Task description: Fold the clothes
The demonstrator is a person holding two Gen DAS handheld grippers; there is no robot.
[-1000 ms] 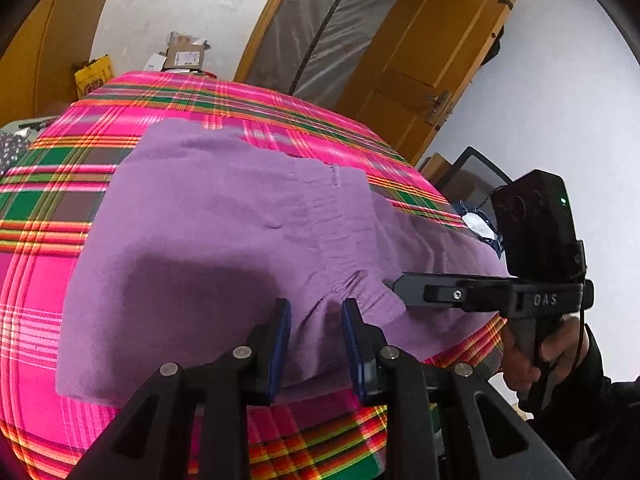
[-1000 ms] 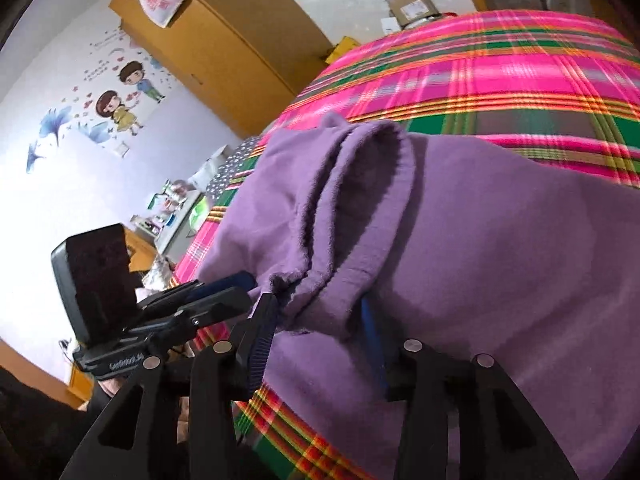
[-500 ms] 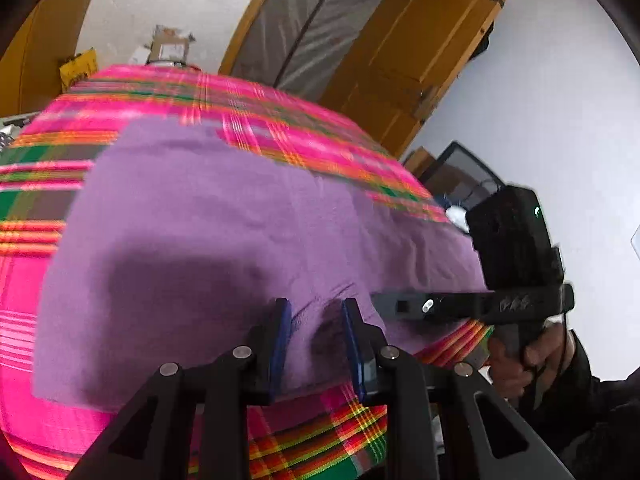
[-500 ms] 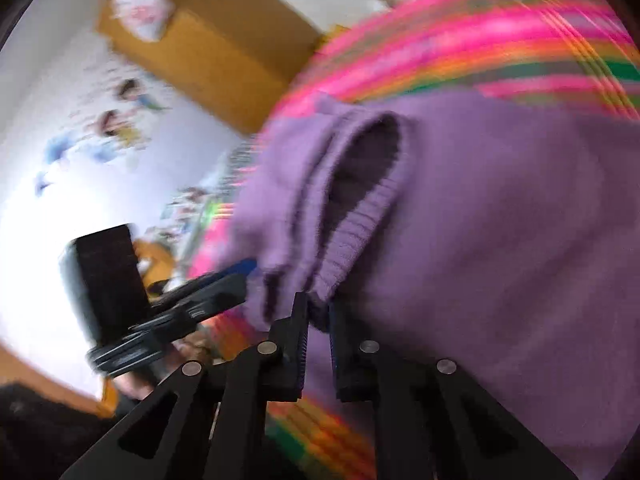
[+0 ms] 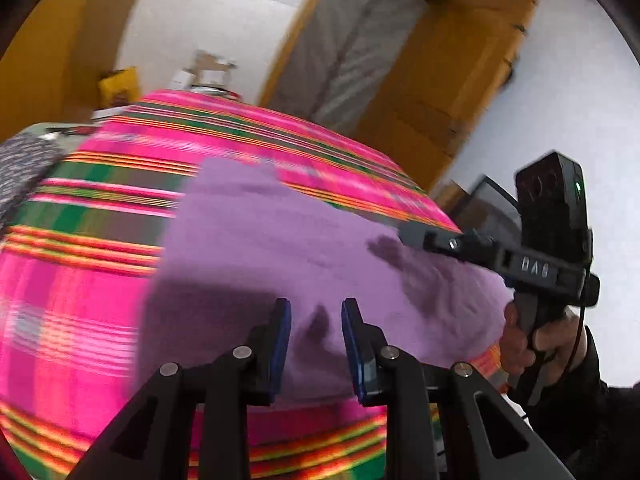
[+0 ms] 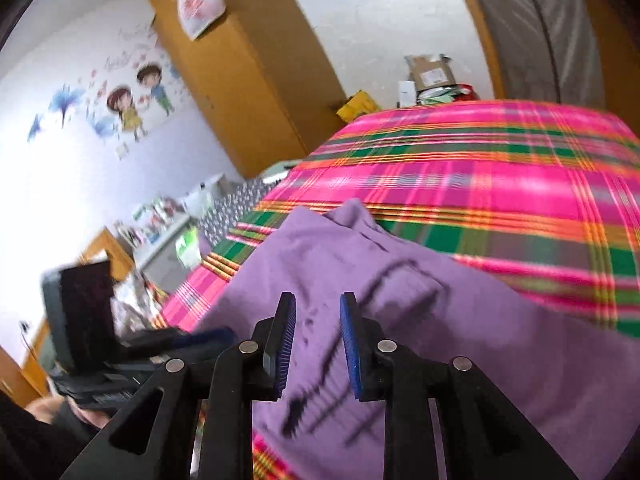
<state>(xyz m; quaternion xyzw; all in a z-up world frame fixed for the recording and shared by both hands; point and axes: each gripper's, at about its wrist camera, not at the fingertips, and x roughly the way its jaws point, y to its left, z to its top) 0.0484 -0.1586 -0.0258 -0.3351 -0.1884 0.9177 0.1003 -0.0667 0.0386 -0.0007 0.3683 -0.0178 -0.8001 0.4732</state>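
A purple knit sweater lies flat, partly folded, on the pink and green plaid cloth. My left gripper hovers open over the sweater's near edge, and nothing sits between its blue pads. In the right wrist view the sweater shows a folded layer and dark motion streaks. My right gripper is open just above it, holding nothing. The right gripper's fingers also reach over the sweater's right side in the left wrist view. The left gripper is blurred at lower left.
A person's hand grips the right tool's handle. A wooden door stands behind the bed. A tall wooden wardrobe, cardboard boxes and a cluttered side table line the far and left sides.
My right gripper, shut on the sweater's ribbed edge half a second ago, has opened and let the cloth drop flat. Both grippers have lifted and pulled back; the left stayed open.
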